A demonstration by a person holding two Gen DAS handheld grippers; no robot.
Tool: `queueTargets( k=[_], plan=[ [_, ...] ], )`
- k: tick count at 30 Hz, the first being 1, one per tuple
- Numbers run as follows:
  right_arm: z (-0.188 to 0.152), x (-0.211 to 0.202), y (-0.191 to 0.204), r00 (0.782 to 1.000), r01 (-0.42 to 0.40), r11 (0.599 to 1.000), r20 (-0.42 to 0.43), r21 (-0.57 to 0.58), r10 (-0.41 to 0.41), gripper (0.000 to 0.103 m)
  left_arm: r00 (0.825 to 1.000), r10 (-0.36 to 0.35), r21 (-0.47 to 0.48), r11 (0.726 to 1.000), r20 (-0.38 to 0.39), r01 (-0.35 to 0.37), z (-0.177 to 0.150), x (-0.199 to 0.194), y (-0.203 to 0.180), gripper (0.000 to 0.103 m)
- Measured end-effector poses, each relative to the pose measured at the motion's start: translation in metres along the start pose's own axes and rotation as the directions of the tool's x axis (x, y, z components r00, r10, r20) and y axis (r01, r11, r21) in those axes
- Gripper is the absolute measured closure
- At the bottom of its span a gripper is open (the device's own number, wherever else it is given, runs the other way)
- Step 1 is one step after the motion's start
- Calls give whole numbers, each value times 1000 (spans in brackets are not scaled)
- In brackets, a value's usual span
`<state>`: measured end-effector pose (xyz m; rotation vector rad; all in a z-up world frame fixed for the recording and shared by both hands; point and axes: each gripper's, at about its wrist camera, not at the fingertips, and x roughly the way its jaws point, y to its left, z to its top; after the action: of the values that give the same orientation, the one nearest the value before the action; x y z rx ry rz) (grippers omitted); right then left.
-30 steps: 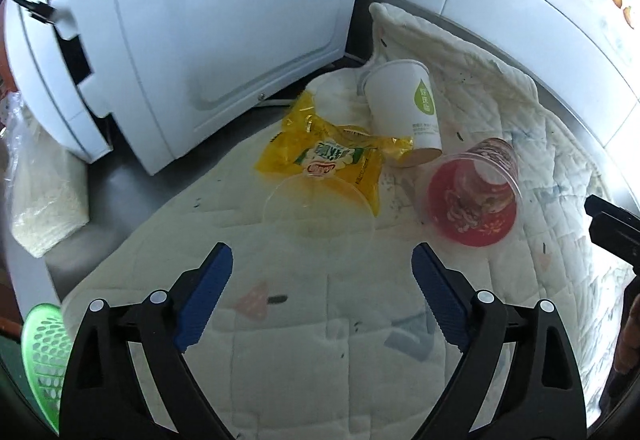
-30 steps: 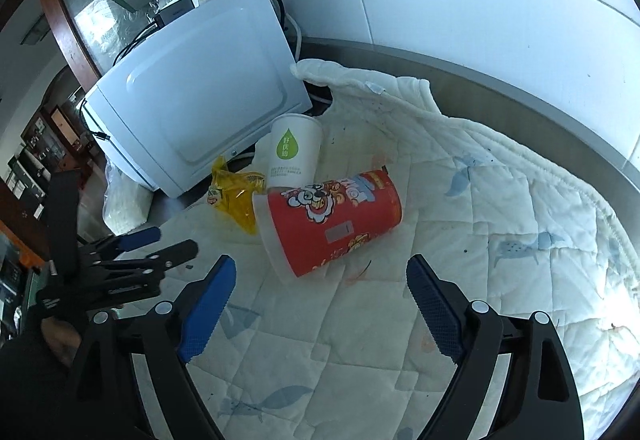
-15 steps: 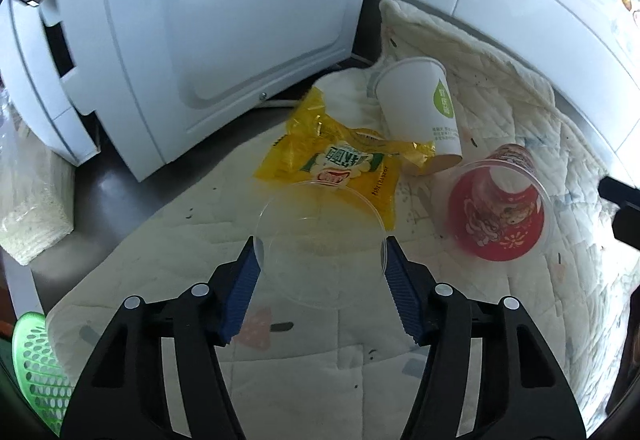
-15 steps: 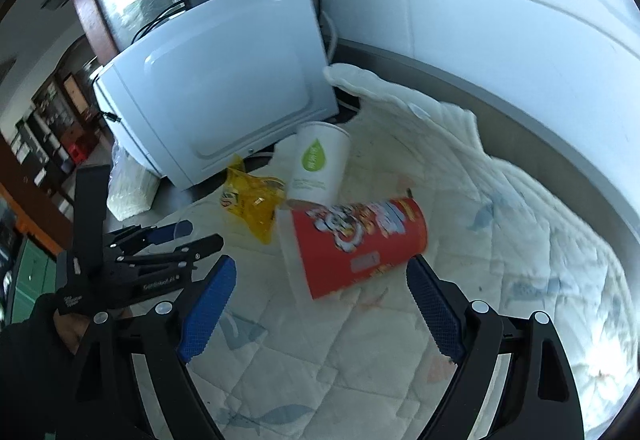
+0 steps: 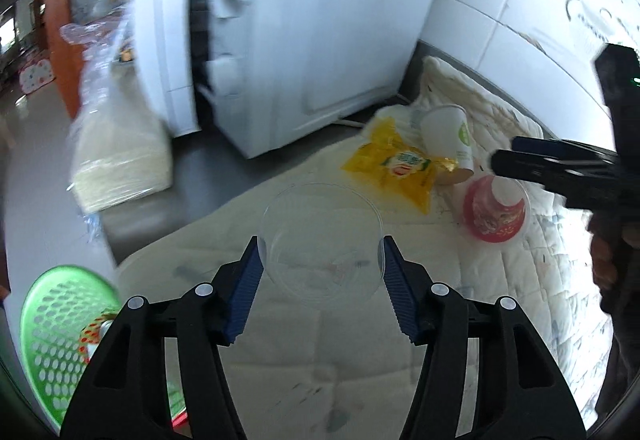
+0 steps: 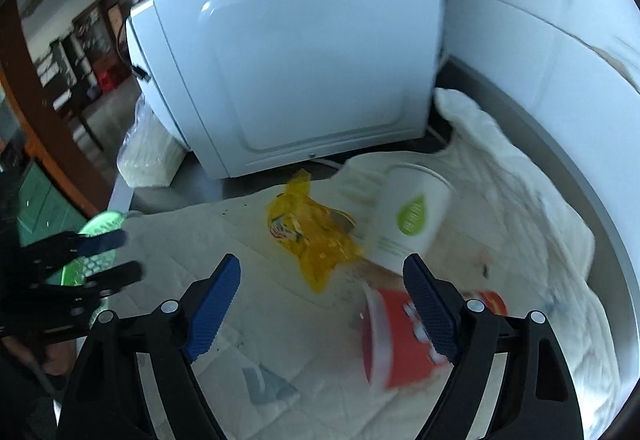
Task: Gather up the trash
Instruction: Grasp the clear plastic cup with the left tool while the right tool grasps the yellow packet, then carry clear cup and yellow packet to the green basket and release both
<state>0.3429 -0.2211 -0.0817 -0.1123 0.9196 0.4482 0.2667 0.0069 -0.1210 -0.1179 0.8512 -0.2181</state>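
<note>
1. Lid (image 5: pixel 320 240), clear plastic, sits pinched between the pads of the left tongs (image 5: pixel 321 268), which are closed onto its rim from both sides; it looks lifted off the quilt (image 5: pixel 360 380), though the fisheye view makes that hard to confirm.
2. Basket (image 5: pixel 44 324), green and perforated, lies low and to the left of the left tongs, with what looks like one piece of colourful rubbish already in it. My guess is the lid goes there.
3. Right tongs (image 6: pixel 322 294) are wide open and hold nothing. The red cup (image 6: pixel 400 344) lies on its side just under and beside their right pad, apparently not gripped.
4. Ahead of the right tongs lie the yellow wrapper (image 6: pixel 316 240) and, to its right, the white cup (image 6: pixel 412 220), tipped over and touching the wrapper.
5. Progress looks early to middling: one item apparently binned, one in hand, three left on the quilt. All three are light and easily crushed, so gentle grips seem wise.
</note>
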Motion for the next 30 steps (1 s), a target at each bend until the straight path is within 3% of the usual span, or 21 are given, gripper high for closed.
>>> queueTargets(
  k=[5, 17, 20, 21, 25, 30],
  plan=[
    [19, 39, 14, 996, -28, 997, -92, -65, 22, 22, 999, 23, -31, 999, 29, -23, -10, -25, 16, 46],
    [33, 120, 28, 963, 42, 983, -254, -180, -88, 25, 998, 39, -82, 996, 59, -34, -28, -56, 41, 46],
    [30, 130, 32, 954, 70, 975, -271, -209, -127, 37, 997, 45, -101, 994, 68, -38, -31, -65, 47, 46],
    [28, 132, 33, 953, 69, 973, -273, -218, -129, 46, 996, 46, -107, 994, 72, -38, -33, -68, 49, 46],
    [24, 129, 38, 959, 76, 972, -252, -222, -132, 64, 994, 64, -128, 990, 83, -53, -39, -79, 57, 46],
    [19, 108, 47, 973, 39, 979, -214, -201, -83, 73, 992, 93, -162, 984, 89, -78, -47, -90, 73, 46]
  ],
)
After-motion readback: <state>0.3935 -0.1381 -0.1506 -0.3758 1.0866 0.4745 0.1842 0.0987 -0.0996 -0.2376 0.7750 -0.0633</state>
